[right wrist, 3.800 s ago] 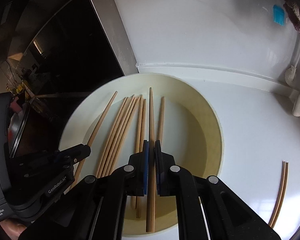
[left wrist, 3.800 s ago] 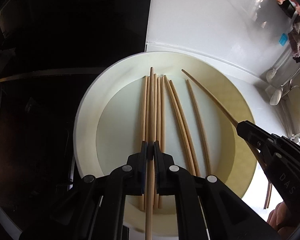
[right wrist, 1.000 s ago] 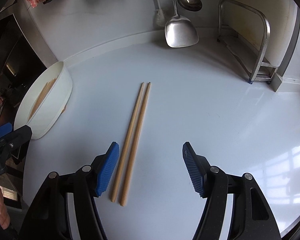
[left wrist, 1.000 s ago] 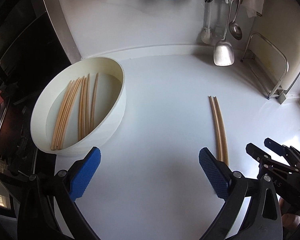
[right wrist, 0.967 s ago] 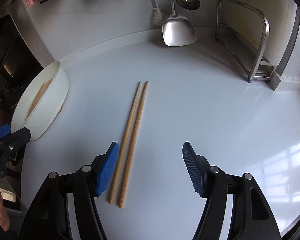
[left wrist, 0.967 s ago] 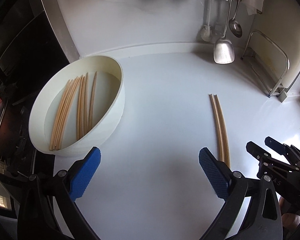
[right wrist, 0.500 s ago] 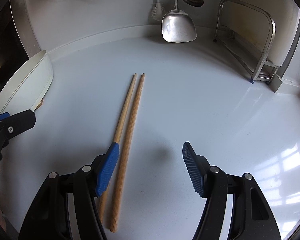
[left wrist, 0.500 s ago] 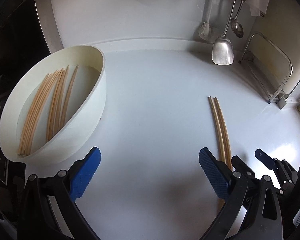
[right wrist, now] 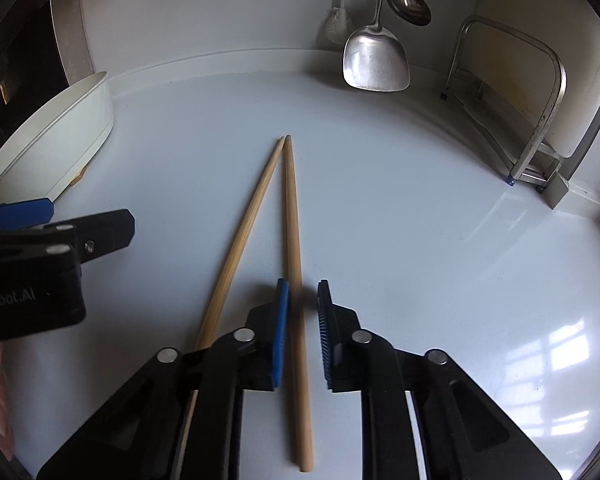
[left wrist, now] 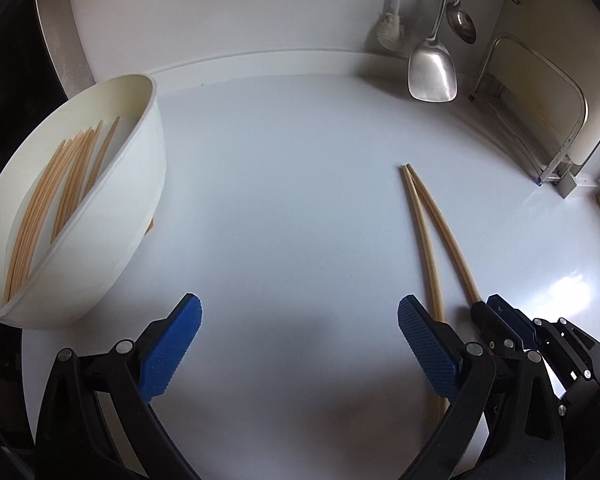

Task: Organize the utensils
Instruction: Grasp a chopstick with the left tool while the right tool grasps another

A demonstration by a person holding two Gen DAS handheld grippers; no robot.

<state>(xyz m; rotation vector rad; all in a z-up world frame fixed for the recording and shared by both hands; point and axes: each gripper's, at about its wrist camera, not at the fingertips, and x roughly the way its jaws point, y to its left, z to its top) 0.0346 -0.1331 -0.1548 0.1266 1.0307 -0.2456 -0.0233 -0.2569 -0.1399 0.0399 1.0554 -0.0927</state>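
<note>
Right hand-held gripper point(right wrist: 302, 328) sits low over the white desk point(right wrist: 420, 240), and its jaws have just been closing around the right-hand chopstick point(right wrist: 294, 240) of the loose pair; a narrow gap still shows beside each blue pad, so it is not yet pinched. The left chopstick point(right wrist: 244, 236) lies outside the jaws, tips touching, butts splayed. Left hand-held gripper point(left wrist: 300, 332) hangs wide open and empty. The step looks like squaring the pair. Next, finish the squeeze and nudge the butts together. Farther left, the white bowl point(left wrist: 120, 216) holds the remaining chopsticks point(left wrist: 56, 200).
</note>
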